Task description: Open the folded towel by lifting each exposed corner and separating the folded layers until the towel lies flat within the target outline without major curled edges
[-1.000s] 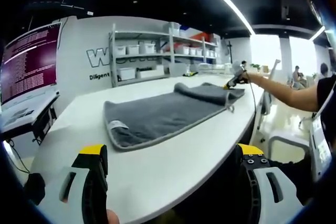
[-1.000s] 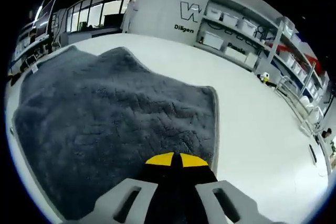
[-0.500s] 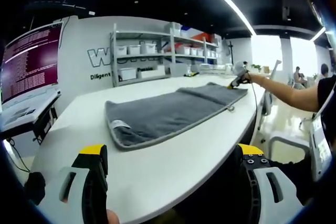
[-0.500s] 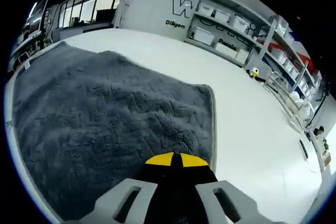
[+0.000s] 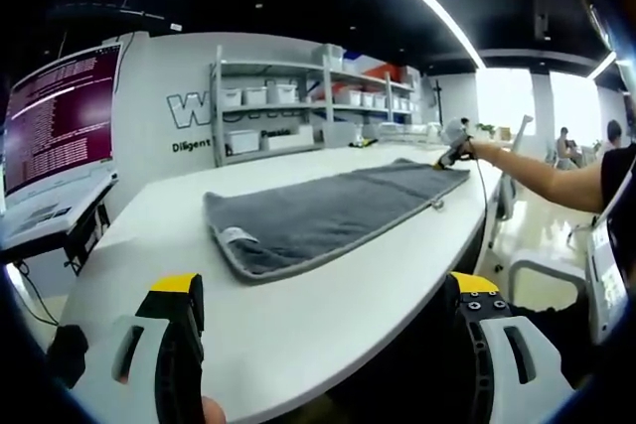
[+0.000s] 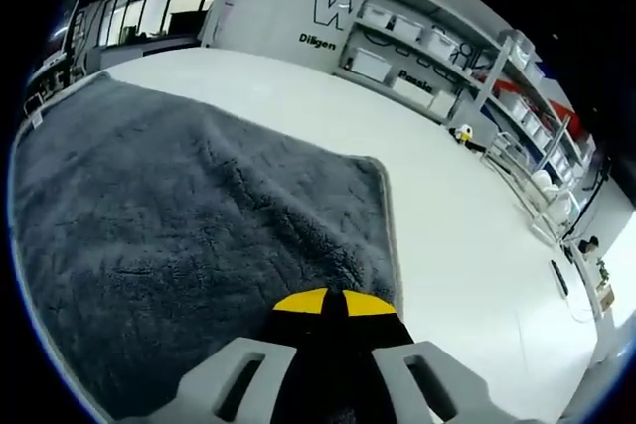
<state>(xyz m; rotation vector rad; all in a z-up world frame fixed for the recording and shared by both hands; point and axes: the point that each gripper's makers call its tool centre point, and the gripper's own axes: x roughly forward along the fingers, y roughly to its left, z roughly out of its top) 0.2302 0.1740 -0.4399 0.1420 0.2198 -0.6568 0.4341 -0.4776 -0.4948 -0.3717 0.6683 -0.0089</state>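
Observation:
A grey plush towel lies spread out in a single layer on the white table, with a white label near its closest corner. My left gripper hangs open at the table's near edge, well short of the towel, with nothing between its jaws. A person's arm reaches in from the right and holds my right gripper at the towel's far corner. In the right gripper view the yellow-tipped jaws of that gripper are shut on the towel at its edge. The cloth spreads flat away from them.
Shelves with white bins stand against the back wall. A monitor with a purple screen sits at the left. A small yellow and white object rests on the far table surface. A white chair stands beyond the table's right edge.
The bunched fold at the towel's far end has been drawn out flat. The right gripper pulled that corner outward and the whole towel slid slightly away from my left gripper, which stayed still.

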